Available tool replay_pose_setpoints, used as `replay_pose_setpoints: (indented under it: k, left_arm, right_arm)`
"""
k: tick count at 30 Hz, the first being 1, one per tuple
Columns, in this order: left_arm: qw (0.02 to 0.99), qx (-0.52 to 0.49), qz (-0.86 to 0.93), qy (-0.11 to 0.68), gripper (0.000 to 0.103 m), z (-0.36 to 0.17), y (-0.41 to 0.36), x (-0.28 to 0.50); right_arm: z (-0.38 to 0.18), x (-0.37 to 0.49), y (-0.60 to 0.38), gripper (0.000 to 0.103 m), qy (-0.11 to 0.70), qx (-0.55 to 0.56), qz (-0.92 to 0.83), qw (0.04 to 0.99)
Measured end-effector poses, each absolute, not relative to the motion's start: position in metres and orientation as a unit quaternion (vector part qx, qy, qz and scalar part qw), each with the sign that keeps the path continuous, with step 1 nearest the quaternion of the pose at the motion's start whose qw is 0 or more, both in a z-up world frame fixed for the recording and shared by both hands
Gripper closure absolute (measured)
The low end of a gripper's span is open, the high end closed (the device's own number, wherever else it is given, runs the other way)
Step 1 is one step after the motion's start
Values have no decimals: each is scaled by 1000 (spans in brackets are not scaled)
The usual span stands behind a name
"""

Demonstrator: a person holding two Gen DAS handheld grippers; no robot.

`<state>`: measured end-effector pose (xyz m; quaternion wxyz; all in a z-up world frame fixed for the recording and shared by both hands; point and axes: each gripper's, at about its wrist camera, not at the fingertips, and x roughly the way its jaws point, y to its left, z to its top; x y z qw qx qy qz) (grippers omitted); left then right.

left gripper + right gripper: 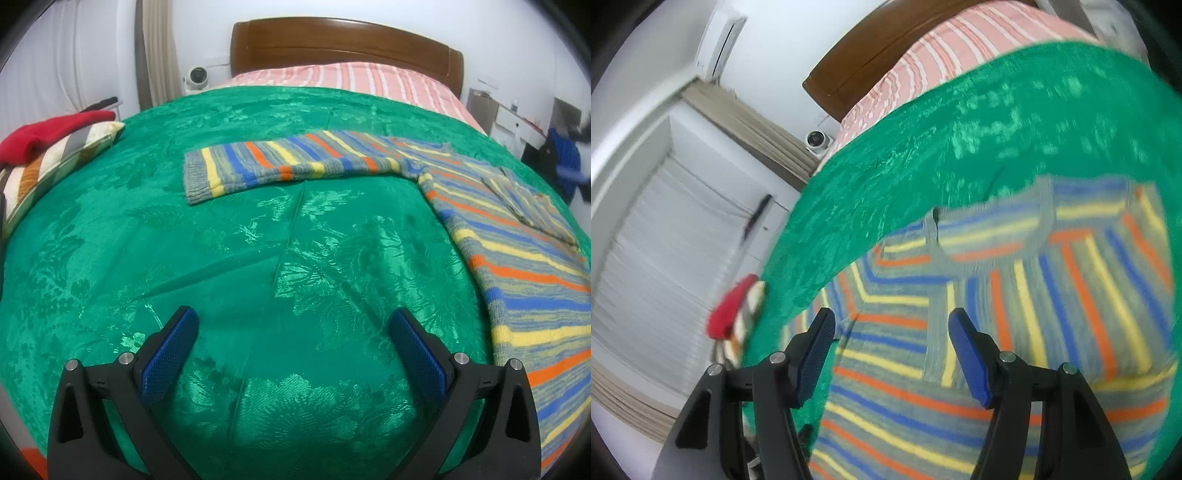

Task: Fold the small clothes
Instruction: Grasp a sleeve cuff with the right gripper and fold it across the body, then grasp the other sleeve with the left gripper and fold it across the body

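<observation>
both hand-held grippers, left (293, 347) and right (891, 350), are hanging released and empty, so the striped sweater (517, 236) with its long sleeve (280, 166) is risking bunching on the slippery green bed cover (258, 258) if pinched shallowly.

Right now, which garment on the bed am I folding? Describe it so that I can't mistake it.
Start at the brown wooden headboard and come down onto the shiny green patterned bedspread. The knitted grey sweater with blue, yellow and orange stripes lies flat on it, one sleeve stretched out sideways. The only other clothing, a plain red garment, sits on a striped cushion at the bed's edge.
</observation>
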<state>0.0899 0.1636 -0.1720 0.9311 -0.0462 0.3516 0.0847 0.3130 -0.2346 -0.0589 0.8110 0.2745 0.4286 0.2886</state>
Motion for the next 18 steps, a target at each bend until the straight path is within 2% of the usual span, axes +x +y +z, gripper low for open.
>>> replay_pose_setpoints:
  k: [7, 9, 10, 13, 18]
  left_arm:
    - [932, -43, 88, 350, 0, -172, 162, 91]
    - [932, -42, 89, 348, 0, -173, 161, 90]
    - [933, -42, 90, 347, 0, -173, 161, 90]
    - [933, -41, 92, 345, 0, -174, 160, 89]
    - [934, -42, 93, 342, 0, -174, 160, 88]
  right_arm:
    - [-124, 264, -317, 38, 506, 249, 200, 801]
    - [-137, 240, -355, 54, 517, 212, 148, 816]
    - [-135, 231, -366, 56, 513, 203, 137, 822]
    - [-109, 190, -383, 54, 477, 149, 108, 860]
    - [-96, 114, -343, 54, 488, 124, 247, 828]
